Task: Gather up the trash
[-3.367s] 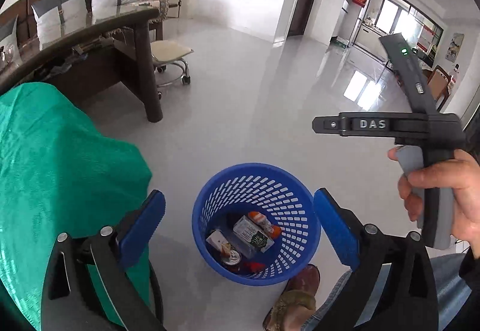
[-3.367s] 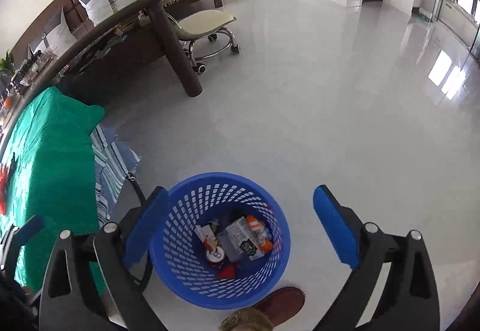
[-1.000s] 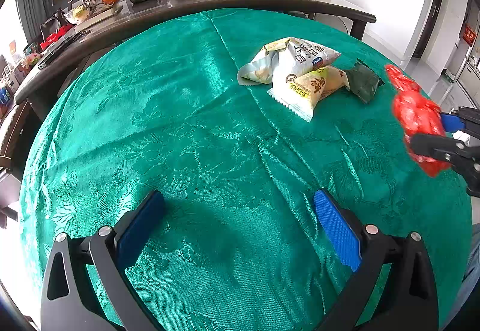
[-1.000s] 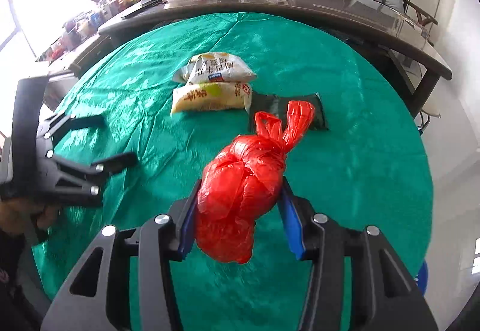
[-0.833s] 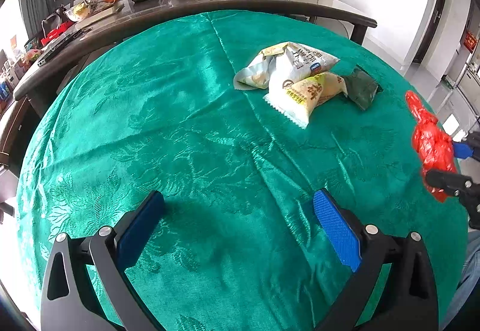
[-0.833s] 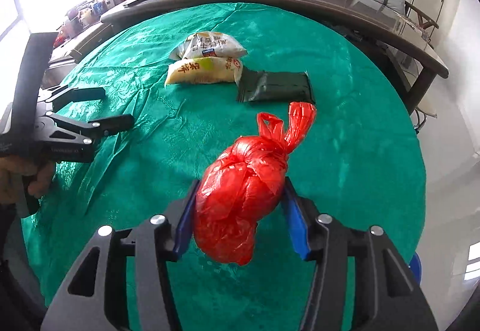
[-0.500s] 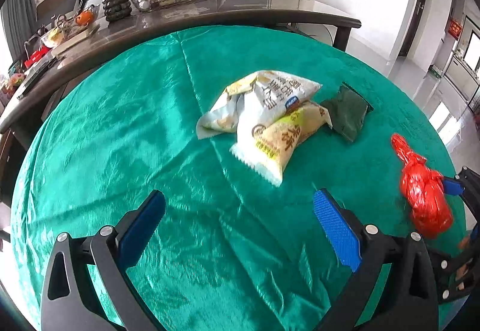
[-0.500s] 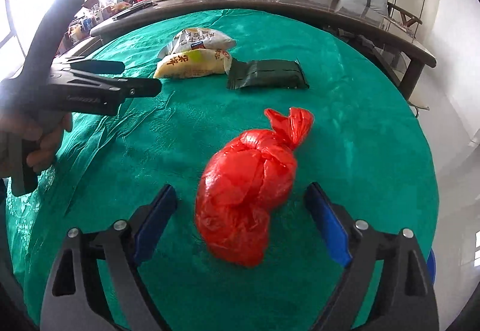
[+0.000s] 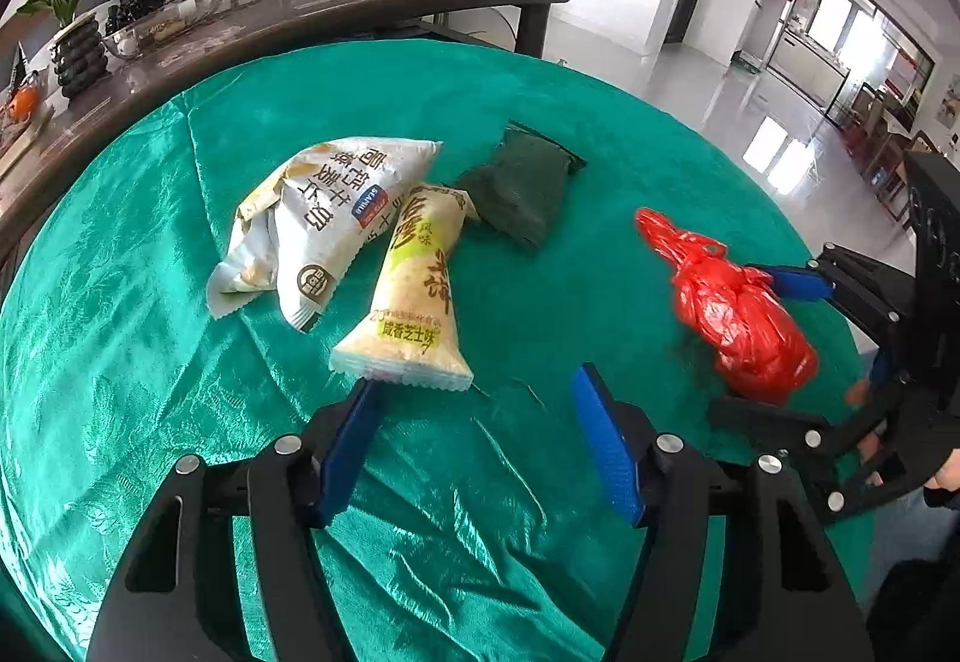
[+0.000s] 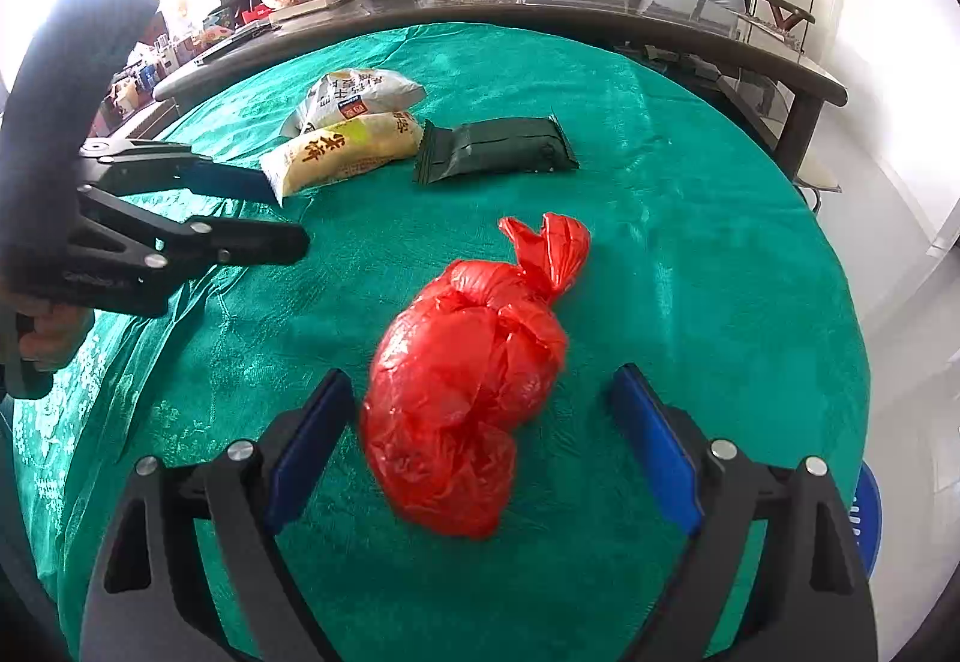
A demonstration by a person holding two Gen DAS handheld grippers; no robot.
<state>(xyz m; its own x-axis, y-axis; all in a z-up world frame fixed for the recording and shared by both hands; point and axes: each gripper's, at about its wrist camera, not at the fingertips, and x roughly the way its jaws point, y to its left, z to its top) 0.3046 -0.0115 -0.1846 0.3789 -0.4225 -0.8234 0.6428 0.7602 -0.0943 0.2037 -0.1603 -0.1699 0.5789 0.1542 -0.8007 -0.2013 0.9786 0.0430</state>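
Trash pickup, green-clothed worktop: both tools spread, nothing clamped.

Left tool (image 9: 474,440), jaws just narrowing, tilts down at the yellow snack packet (image 9: 414,296) mid-worktop; best centre over its near end before closing. Right tool (image 10: 480,434), tilted down, straddles the red bag (image 10: 462,398) near the right edge, pads clear of it.

Glossy white floor (image 9: 708,86), long dark table (image 10: 600,11) (cushioned bench behind).
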